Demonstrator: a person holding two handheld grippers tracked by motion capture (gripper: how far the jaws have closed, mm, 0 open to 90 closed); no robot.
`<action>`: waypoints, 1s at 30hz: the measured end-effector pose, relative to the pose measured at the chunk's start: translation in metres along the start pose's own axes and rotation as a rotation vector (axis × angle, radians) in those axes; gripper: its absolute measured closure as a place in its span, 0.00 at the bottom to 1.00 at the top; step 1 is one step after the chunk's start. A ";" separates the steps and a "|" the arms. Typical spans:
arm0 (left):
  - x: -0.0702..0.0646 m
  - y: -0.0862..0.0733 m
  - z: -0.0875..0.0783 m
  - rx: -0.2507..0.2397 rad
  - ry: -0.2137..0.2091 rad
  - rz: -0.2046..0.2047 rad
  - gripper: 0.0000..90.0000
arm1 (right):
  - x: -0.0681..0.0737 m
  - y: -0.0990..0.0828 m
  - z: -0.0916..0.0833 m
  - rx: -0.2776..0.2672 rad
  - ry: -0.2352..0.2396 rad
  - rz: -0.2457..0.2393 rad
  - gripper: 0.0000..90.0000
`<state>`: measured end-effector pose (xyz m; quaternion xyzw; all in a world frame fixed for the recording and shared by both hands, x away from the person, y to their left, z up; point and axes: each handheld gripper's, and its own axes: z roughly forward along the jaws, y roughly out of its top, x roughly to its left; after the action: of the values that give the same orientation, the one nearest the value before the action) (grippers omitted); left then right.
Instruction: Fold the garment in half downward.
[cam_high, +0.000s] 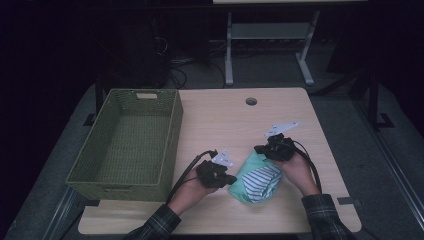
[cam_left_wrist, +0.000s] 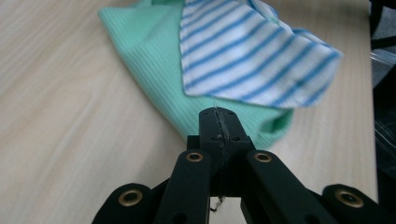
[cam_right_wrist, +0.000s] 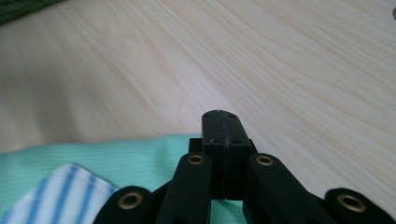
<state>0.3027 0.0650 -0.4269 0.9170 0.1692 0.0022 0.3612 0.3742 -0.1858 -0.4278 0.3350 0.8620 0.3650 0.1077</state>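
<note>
Two grippers pressed together at a folded cloth on the table.

Nearest, the cloth, green with a blue-striped white layer on top, lies on the table near its front edge. The left gripper sits just left of the cloth, jaws pressed together at its green corner; whether it pinches fabric cannot be told. The right gripper is at the cloth's far right edge, jaws pressed together over bare wood. Left of the cloth and reaching farther back stands a green basket.
</note>
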 end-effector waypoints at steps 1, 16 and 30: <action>-0.002 -0.002 0.001 -0.001 -0.003 -0.005 0.99 | -0.002 -0.001 0.002 0.007 0.005 0.002 1.00; -0.013 -0.006 0.025 0.085 -0.020 0.044 0.99 | -0.016 -0.020 0.027 0.077 0.018 0.039 1.00; 0.008 0.000 0.030 0.104 0.035 0.035 0.99 | -0.019 -0.029 0.018 0.107 -0.015 0.033 1.00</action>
<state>0.3142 0.0473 -0.4504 0.9372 0.1593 0.0157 0.3097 0.3824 -0.2030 -0.4619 0.3572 0.8737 0.3176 0.0902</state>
